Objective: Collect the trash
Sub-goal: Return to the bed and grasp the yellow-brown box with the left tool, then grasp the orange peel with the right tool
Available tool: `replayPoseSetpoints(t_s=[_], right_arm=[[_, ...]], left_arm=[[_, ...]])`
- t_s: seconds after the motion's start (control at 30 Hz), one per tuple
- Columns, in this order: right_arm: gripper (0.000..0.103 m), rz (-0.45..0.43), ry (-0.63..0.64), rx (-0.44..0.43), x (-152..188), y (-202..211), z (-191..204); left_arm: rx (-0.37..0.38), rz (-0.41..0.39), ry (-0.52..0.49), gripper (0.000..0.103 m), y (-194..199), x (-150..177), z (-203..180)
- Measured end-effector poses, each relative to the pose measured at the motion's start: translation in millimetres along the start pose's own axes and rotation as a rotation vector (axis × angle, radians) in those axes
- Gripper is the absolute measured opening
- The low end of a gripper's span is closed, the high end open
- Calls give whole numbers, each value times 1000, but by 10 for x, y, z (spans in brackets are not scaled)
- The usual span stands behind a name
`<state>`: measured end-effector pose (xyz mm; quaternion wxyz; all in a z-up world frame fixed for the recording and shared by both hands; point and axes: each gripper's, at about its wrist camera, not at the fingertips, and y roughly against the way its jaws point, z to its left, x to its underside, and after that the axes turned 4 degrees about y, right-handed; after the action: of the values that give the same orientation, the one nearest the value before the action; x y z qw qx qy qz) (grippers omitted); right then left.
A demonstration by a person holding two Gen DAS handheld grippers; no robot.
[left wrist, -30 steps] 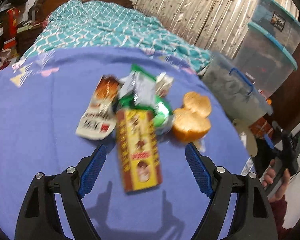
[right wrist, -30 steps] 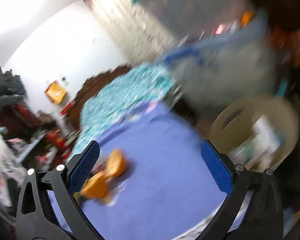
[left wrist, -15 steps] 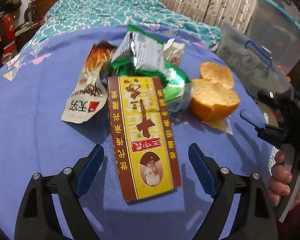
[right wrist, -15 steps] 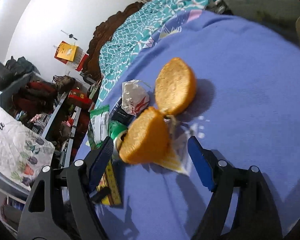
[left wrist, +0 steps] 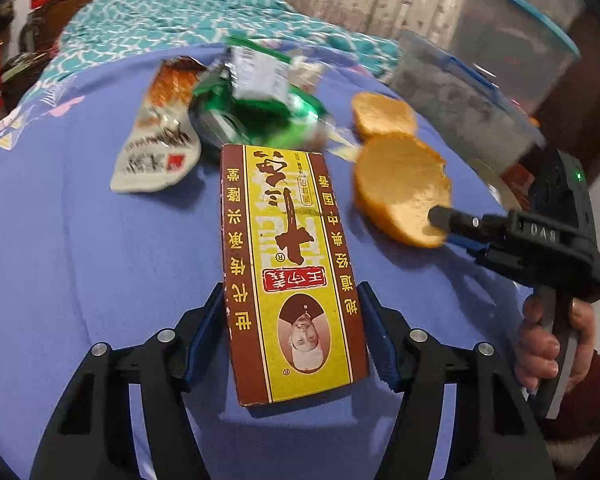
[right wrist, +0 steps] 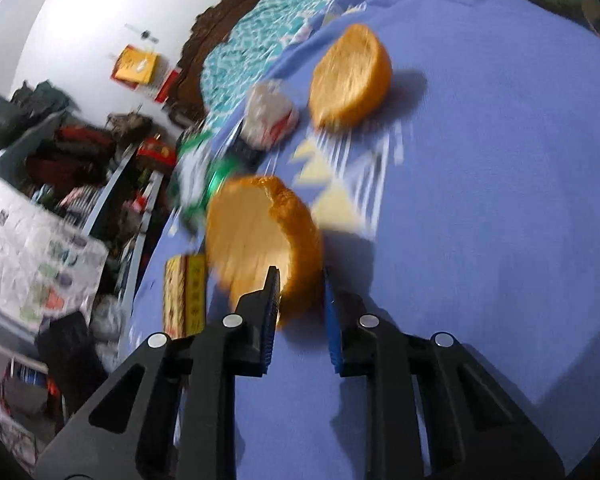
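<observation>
A yellow and brown drink carton (left wrist: 288, 264) lies on the purple cloth (left wrist: 80, 240). My left gripper (left wrist: 292, 332) is shut on its near end. My right gripper (right wrist: 298, 304) is shut on the edge of an orange peel half (right wrist: 256, 236); that peel also shows in the left wrist view (left wrist: 400, 188) with the right gripper (left wrist: 440, 216) at its rim. A second orange peel half (right wrist: 352, 76) lies farther back. A white snack wrapper (left wrist: 160, 136), green wrappers (left wrist: 260, 96) and a crumpled white wrapper (right wrist: 270, 114) lie beyond the carton.
A grey lidded storage box (left wrist: 456, 100) and clear stacked bins (left wrist: 516, 40) stand to the right of the table. A bed with a teal cover (left wrist: 172, 16) lies behind. Cluttered shelves (right wrist: 72, 168) are at the left in the right wrist view.
My left gripper moved forward and closed on the carton. My right gripper swung in from the side and closed on the near orange peel half.
</observation>
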<state>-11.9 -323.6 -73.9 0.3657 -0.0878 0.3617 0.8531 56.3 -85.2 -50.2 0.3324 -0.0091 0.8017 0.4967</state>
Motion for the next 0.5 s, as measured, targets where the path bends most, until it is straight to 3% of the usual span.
replayPoseSetpoints(t_s=[0.03,0.07,0.1,0.17,0.23,0.37,0.5], right_arm=[[27,11,18,-20,116,39,51],[38,34,52,-42,264,78,128],[65,41,87,-55,369,134,198],[82,-6,175,-35,521,270,334],[82,-57,242,21,540,393,404],[83,-139,218,88,327,553,286],[95,-157,265,259,43,428,167]], left_arm=[[12,6,-5,61,26,52,-17],[23,15,-7,61,51,115,-30],[30,21,-5,61,71,168,-34],[36,27,6,61,91,237,-30],[50,28,33,61,107,255,10],[48,25,70,61,117,234,52],[58,19,94,61,121,214,72]])
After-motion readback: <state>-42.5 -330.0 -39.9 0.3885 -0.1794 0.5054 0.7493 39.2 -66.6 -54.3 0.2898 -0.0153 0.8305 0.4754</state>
